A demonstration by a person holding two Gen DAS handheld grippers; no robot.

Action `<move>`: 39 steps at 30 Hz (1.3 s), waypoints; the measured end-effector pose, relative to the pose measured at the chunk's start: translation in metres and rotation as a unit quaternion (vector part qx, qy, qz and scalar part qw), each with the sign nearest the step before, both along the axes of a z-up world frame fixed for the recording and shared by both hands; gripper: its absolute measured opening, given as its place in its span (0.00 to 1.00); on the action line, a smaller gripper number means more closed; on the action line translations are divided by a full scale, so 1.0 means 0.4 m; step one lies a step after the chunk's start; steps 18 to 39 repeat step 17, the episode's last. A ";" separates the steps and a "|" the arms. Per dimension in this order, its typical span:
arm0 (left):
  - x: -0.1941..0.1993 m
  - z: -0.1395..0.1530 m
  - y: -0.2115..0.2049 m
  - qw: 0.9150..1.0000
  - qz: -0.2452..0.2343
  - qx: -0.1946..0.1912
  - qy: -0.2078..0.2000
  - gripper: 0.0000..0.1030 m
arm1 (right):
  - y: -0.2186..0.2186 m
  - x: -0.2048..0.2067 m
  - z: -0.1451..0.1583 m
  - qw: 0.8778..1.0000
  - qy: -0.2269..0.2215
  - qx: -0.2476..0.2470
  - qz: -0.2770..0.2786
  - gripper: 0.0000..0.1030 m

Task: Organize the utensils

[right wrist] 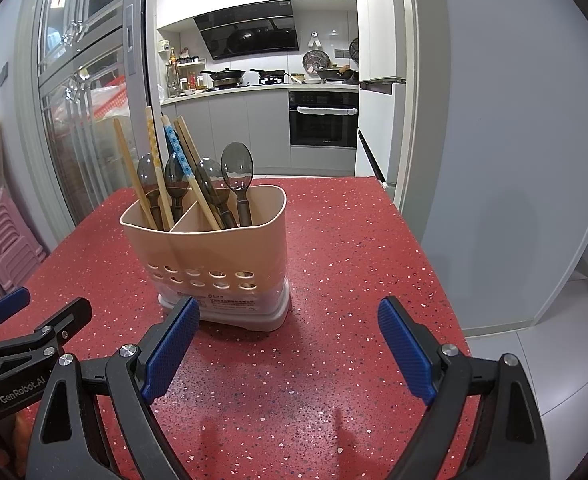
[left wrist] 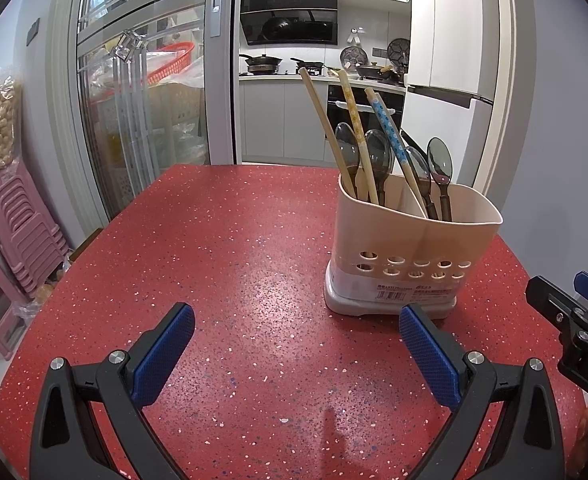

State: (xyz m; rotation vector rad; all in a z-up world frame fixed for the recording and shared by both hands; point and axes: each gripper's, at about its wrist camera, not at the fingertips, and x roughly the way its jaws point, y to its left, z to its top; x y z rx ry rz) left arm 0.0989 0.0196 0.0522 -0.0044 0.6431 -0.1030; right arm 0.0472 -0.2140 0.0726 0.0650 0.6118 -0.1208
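A beige two-compartment utensil holder (left wrist: 409,248) (right wrist: 210,256) stands upright on the red speckled table (left wrist: 230,264) (right wrist: 333,248). Several dark translucent spoons (left wrist: 377,156) (right wrist: 236,170) and several chopsticks (left wrist: 325,128) (right wrist: 154,160) stick up from both compartments. My left gripper (left wrist: 295,316) hovers open over the table, the holder just beyond its right finger. My right gripper (right wrist: 288,312) is open too, with the holder's base just past its left finger. Nothing sits between either pair of blue pads. Each gripper shows at the other view's edge: the right gripper (left wrist: 573,332), the left gripper (right wrist: 26,344).
Pink plastic stools (left wrist: 18,224) are stacked left of the table beside a glass sliding door (left wrist: 134,100). A kitchen with an oven (right wrist: 323,118) lies behind. The table's right edge drops to a tiled floor (right wrist: 553,360) near a grey wall.
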 end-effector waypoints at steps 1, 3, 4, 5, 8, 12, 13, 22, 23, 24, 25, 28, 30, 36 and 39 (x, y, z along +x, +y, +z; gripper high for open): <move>0.001 0.000 0.000 1.000 0.000 0.000 0.001 1.00 | 0.000 0.000 0.000 1.000 0.000 0.000 0.000 0.90; 0.004 0.000 -0.001 1.000 0.000 -0.001 0.002 1.00 | 0.000 -0.001 0.000 1.000 0.000 -0.001 0.000 0.90; 0.005 0.000 0.000 1.000 -0.001 -0.002 0.002 1.00 | 0.001 0.000 0.000 1.000 0.000 0.000 0.000 0.90; 0.006 0.001 0.002 1.000 -0.001 -0.004 0.002 1.00 | 0.001 0.000 0.000 1.000 0.000 0.000 0.000 0.90; 0.003 0.002 0.004 1.000 -0.005 -0.011 -0.003 1.00 | 0.000 0.000 0.000 1.000 0.000 0.000 0.000 0.90; 0.000 0.005 0.002 1.000 -0.008 -0.008 -0.008 1.00 | 0.000 -0.001 0.000 1.000 0.000 0.000 -0.001 0.90; 0.000 0.005 0.001 1.000 -0.009 -0.008 -0.007 1.00 | 0.001 0.000 0.001 1.000 0.000 0.000 0.000 0.90; 0.001 0.004 -0.001 1.000 -0.009 -0.007 -0.005 1.00 | 0.000 0.001 -0.001 1.000 0.000 -0.001 0.001 0.90; 0.001 0.004 -0.001 1.000 -0.009 -0.007 -0.005 1.00 | 0.000 0.001 -0.001 1.000 0.000 -0.001 0.001 0.90; 0.001 0.004 -0.001 1.000 -0.009 -0.007 -0.005 1.00 | 0.000 0.001 -0.001 1.000 0.000 -0.001 0.001 0.90; 0.001 0.004 -0.001 1.000 -0.009 -0.007 -0.005 1.00 | 0.000 0.001 -0.001 1.000 0.000 -0.001 0.001 0.90; 0.001 0.004 -0.001 1.000 -0.009 -0.007 -0.005 1.00 | 0.000 0.001 -0.001 1.000 0.000 -0.001 0.001 0.90; 0.001 0.004 -0.001 1.000 -0.009 -0.007 -0.005 1.00 | 0.000 0.001 -0.001 1.000 0.000 -0.001 0.001 0.90; 0.001 0.004 -0.001 1.000 -0.009 -0.007 -0.005 1.00 | 0.000 0.001 -0.001 1.000 0.000 -0.001 0.001 0.90; 0.001 0.004 -0.001 1.000 -0.009 -0.007 -0.005 1.00 | 0.000 0.001 -0.001 1.000 0.000 -0.001 0.001 0.90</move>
